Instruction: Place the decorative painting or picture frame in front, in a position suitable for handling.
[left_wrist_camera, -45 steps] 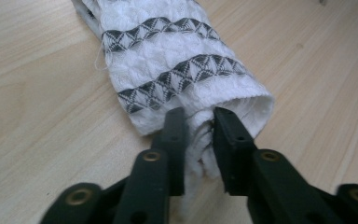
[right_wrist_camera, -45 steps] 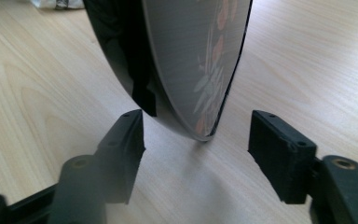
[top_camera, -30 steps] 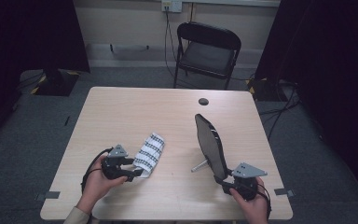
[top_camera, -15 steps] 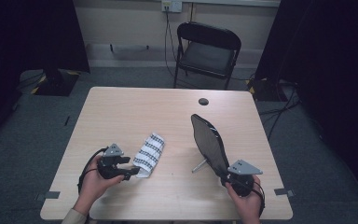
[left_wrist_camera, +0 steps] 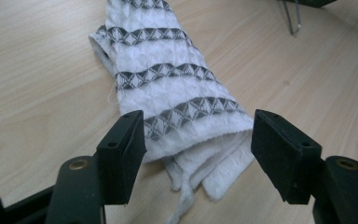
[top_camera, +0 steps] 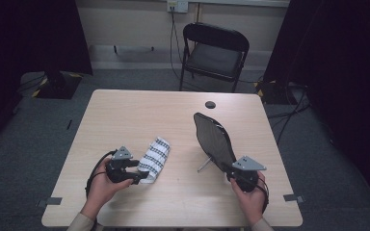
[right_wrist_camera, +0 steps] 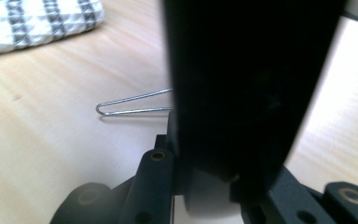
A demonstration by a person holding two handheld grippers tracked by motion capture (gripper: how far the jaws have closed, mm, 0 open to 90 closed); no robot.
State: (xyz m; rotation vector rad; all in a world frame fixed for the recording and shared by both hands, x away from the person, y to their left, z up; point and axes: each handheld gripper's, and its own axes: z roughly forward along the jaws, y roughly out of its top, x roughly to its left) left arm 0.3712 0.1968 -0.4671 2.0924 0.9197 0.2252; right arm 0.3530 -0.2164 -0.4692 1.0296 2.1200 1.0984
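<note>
A folded white towel with grey patterned stripes (top_camera: 155, 153) (left_wrist_camera: 177, 93) lies on the light wooden table (top_camera: 139, 110). My left gripper (top_camera: 142, 171) (left_wrist_camera: 198, 140) is open, one jaw on each side of the towel's near end, and the pads do not press it. A dark oval board (top_camera: 214, 139) (right_wrist_camera: 251, 70) stands tilted on a wire leg (top_camera: 204, 165) (right_wrist_camera: 130, 105). My right gripper (top_camera: 232, 168) (right_wrist_camera: 205, 177) has just been closing and is shut on the board's near end, which blocks much of the right gripper view.
A small black round disc (top_camera: 210, 104) sits near the table's far edge. A black folding chair (top_camera: 214, 48) stands behind the table, with dark curtains at both sides. Bare tabletop lies left of the towel and between towel and board.
My right gripper has shifted slightly left and away from the near edge, and the board's top has leaned left. The left gripper and the towel have kept still.
</note>
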